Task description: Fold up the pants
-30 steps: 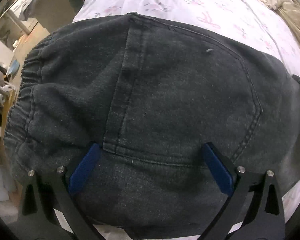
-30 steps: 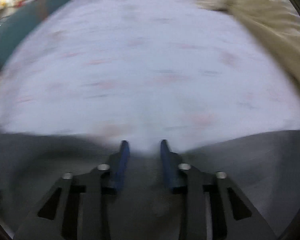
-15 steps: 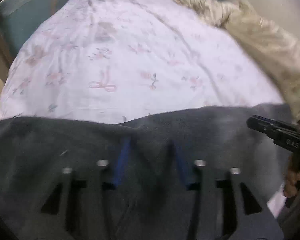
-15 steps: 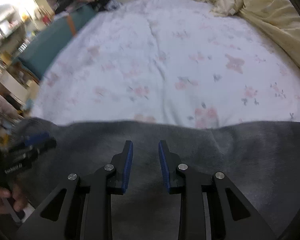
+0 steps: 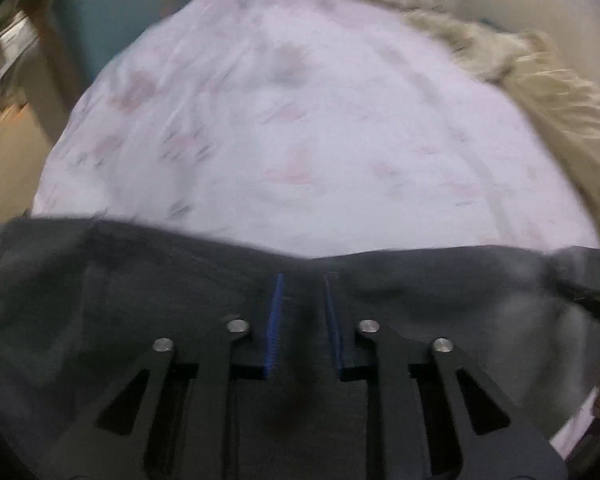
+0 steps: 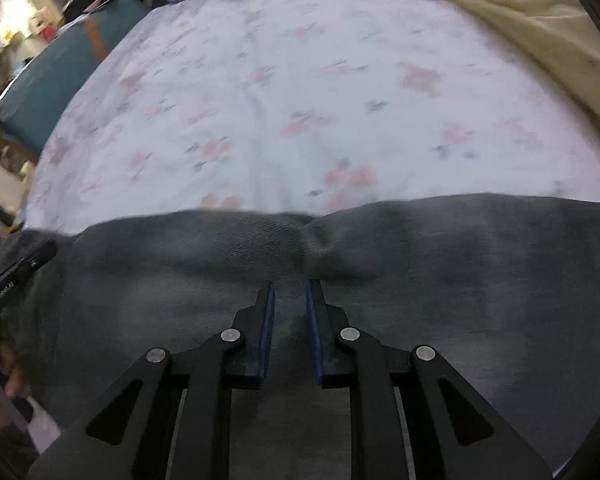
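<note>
Ur left gripper (image 5: 302,292) went from wide open to pinched on the dark grey denim pants (image 6: 420,264), right gripper (image 6: 290,298) too, w/ fabric lifted over the floral bedsheet (image 6: 300,100), so fold's prob underway.

Dark grey denim pants (image 5: 440,300) lie across the near part of a white floral-print bed sheet (image 6: 300,100), which stretches away behind them. A crumpled beige quilt (image 6: 520,20) lies on the sheet's far right side. A teal upholstered bench (image 6: 48,88) stands off the bed's left edge. The left gripper (image 5: 302,280) and right gripper (image 6: 290,286) sit side by side at the pants' near edge, fabric between their fingers.
</note>
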### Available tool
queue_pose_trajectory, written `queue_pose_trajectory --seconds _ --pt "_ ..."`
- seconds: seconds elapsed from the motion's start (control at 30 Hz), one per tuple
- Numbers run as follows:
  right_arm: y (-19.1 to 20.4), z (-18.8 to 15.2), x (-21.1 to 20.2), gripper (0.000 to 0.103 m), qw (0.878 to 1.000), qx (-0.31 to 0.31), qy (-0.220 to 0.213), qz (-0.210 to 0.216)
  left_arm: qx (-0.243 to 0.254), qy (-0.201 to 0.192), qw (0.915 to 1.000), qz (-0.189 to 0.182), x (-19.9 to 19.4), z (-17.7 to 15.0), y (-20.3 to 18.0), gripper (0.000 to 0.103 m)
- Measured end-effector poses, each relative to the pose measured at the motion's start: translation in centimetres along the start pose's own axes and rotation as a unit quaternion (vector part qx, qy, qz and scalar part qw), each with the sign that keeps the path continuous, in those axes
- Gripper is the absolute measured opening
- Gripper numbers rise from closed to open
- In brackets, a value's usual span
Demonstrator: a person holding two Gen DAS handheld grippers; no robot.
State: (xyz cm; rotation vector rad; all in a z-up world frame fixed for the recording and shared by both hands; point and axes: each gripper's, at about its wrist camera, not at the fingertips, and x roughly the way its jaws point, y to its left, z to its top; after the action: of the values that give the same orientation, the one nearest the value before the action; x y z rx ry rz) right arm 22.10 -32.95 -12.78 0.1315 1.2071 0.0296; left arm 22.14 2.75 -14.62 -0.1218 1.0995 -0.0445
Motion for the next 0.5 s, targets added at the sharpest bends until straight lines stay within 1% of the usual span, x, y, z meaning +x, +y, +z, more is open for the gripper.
queue_pose_trajectory --seconds 0.03,0.07,0.1,0.13,0.17,0.23,0.27,0.3,0.33,0.43,0.47,0.5 --pt "-0.7 0.1 0.5 0.016 1.0 0.013 0.002 -0.025 -0.005 0.01 0.9999 0.003 0.8 -0.2 0.7 0.006" --pt "-1.7 0.0 1.8 0.014 0.999 0.027 0.013 -0.043 -0.007 0.012 0.9999 -0.009 1.2 -0.5 1.6 0.005" --pt "-2.1 -0.1 2.5 0.012 0.999 0.031 0.021 -0.036 -0.005 0.002 0.9999 -0.014 1.2 -0.7 1.9 0.004" --pt "-2.2 -0.1 3.3 0.012 0.999 0.027 0.024 -0.035 0.0 0.0 1.0 -0.009 1.2 -0.8 1.8 0.004" --pt "-1.8 0.0 3.3 0.012 0.999 0.016 0.017 -0.041 0.003 0.004 1.0 -0.001 0.9 -0.7 1.4 0.003" --pt "-1.3 0.0 2.8 0.015 0.999 0.007 0.011 -0.045 -0.013 0.018 0.9998 0.002 0.2 -0.1 1.3 0.003" --pt "-1.3 0.0 2.4 0.016 0.999 0.012 0.009 -0.037 -0.026 0.021 0.9994 -0.004 -0.5 0.2 1.6 0.005" --pt "-1.4 -0.2 1.8 0.02 0.999 0.021 0.009 -0.025 -0.041 0.019 0.9989 -0.01 -1.6 0.4 2.1 0.013" --pt "-1.5 -0.1 1.2 0.02 1.0 0.027 0.003 -0.007 -0.048 0.014 0.9987 -0.011 -2.7 0.4 2.6 0.015" --pt "0.1 0.3 -2.0 0.02 0.998 0.013 -0.041 0.047 -0.055 -0.019 0.9982 -0.012 -7.8 0.3 5.2 0.021" --pt "0.7 0.3 -3.1 0.02 0.996 0.012 -0.054 0.069 -0.059 -0.029 0.9978 -0.007 -9.1 0.3 6.2 0.027" --pt "1.3 0.1 -4.0 0.033 0.994 0.015 -0.06 0.094 -0.071 -0.045 0.9965 0.001 -10.8 0.2 7.6 0.043"
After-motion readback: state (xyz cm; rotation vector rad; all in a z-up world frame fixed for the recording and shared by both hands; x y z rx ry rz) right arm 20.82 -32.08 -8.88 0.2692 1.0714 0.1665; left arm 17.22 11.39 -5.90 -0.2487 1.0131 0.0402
